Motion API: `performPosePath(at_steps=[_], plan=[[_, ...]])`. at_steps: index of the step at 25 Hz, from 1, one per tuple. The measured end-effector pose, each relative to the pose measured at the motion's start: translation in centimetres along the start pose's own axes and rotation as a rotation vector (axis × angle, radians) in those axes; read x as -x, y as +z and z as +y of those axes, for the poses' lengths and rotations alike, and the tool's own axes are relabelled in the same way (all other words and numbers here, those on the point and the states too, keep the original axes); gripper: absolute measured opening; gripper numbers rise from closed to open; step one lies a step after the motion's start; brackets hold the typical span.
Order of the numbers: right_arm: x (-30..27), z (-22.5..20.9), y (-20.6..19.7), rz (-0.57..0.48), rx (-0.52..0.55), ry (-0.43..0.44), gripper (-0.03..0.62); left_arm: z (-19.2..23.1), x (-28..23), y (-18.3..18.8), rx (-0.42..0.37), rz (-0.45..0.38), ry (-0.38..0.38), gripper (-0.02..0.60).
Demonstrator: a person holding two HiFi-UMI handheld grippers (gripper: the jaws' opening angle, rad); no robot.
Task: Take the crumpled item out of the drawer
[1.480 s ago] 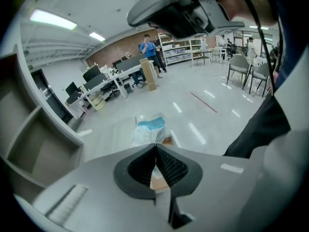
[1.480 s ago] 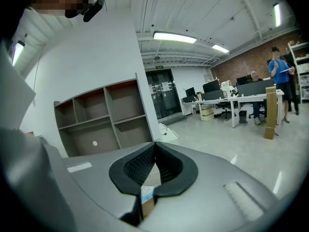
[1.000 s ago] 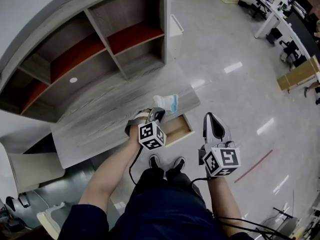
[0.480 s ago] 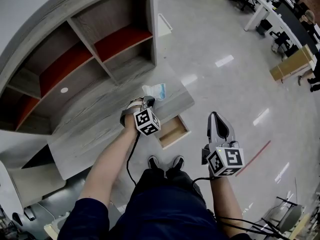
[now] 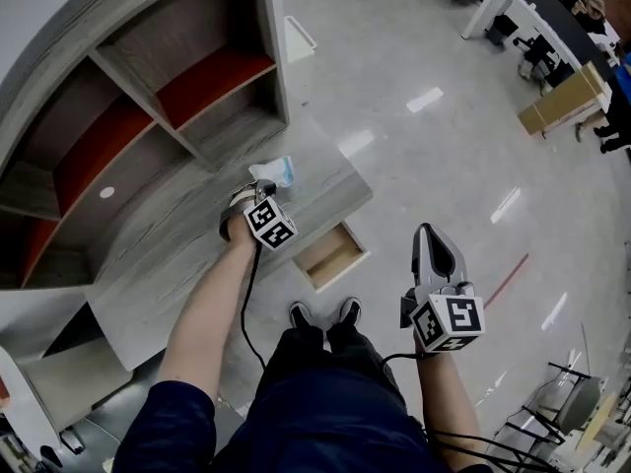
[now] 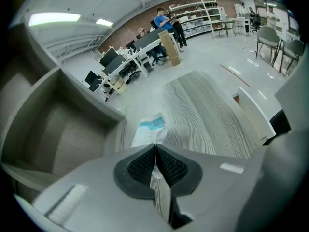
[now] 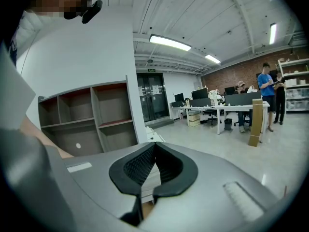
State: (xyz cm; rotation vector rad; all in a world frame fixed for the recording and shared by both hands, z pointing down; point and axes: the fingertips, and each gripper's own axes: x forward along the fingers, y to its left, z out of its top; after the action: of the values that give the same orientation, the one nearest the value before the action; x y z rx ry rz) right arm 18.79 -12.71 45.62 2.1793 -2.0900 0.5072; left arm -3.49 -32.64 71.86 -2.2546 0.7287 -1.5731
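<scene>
There are two grippers, the left gripper [image 5: 258,191] and the right gripper [image 5: 430,238]. I see one crumpled item [image 5: 273,171], one drawer [image 5: 331,255] and one desk [image 5: 177,235].

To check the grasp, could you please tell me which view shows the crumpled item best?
The left gripper view: the crumpled item lies close ahead, pinched in the shut left gripper. The head view shows it small and distant; the right gripper view does not show it.
</scene>
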Motion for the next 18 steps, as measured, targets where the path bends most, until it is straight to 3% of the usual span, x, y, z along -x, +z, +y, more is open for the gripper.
performPosePath(at_steps=[5, 7, 10, 18], plan=[[0.2, -0.1, -0.4, 0.005, -0.005, -0.013, 0.006, -1.4, -0.6, -0.5, 0.052, 0.003, -0.065, 0.024], [0.0, 0.0, -0.4, 0.002, -0.009, -0.011, 0.006, -1.7, -0.2, -0.2, 0.071, -0.01, -0.066, 0.071], [-0.6, 0.5, -0.1, -0.006, -0.011, 0.007, 0.006, -1.2, 0.9, 0.4, 0.116, -0.036, -0.055, 0.081], [-2.4, 2.2, 2.2, -0.044, 0.015, 0.073, 0.006, 3.1, 7.4, 5.2, 0.276, -0.225, 0.006, 0.081]])
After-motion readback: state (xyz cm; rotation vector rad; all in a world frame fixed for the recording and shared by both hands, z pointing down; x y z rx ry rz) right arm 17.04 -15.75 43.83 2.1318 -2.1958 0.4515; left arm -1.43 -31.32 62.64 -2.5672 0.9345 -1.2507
